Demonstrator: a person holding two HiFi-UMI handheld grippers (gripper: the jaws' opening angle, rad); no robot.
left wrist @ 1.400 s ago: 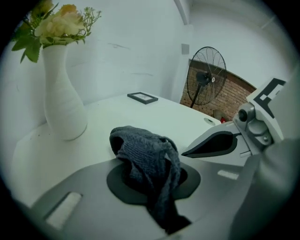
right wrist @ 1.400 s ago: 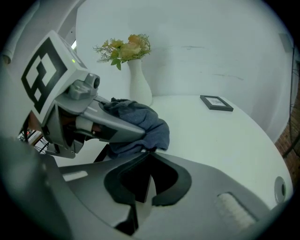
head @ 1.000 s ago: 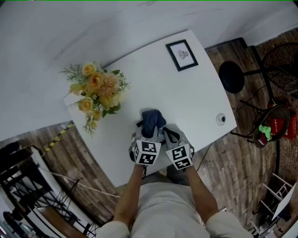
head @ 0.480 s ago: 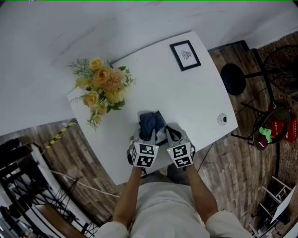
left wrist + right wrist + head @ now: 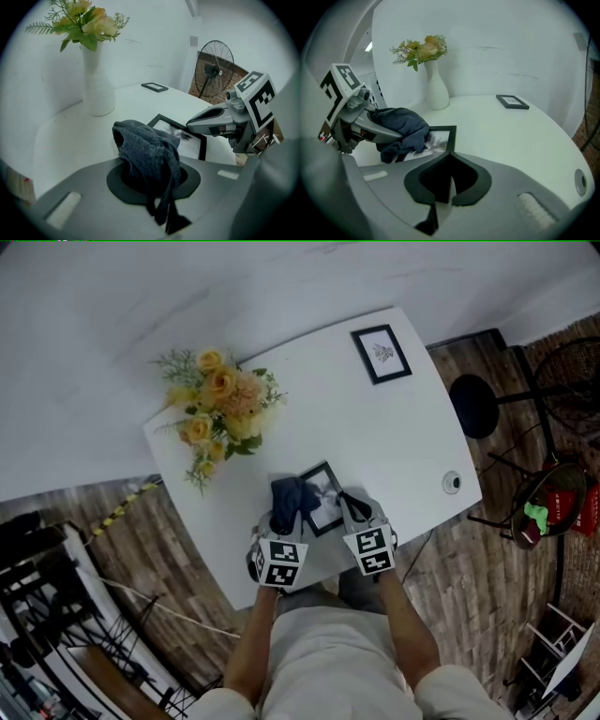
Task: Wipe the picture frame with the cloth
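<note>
Now: wipe frame, keep it pinned

Left gripper (image 5: 150,180) clenched on cloth (image 5: 147,154). Right gripper (image 5: 449,180) pinches near edge of picture frame (image 5: 323,501), at table (image 5: 403,446) front edge. Hold right clamp firm, drag cloth flat across glass, light pressure. Cloth hides part of frame; contact unclear. Farther off: vase (image 5: 436,89), second frame (image 5: 513,101).

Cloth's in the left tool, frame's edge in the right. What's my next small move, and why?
Probably draw the left tool and its cloth across the face of the picture frame, toward the right tool. The cloth lies over only the frame's left part, the rest of the face shows bare, and the right tool is shut on the frame's near edge, so it looks steadied.
</note>
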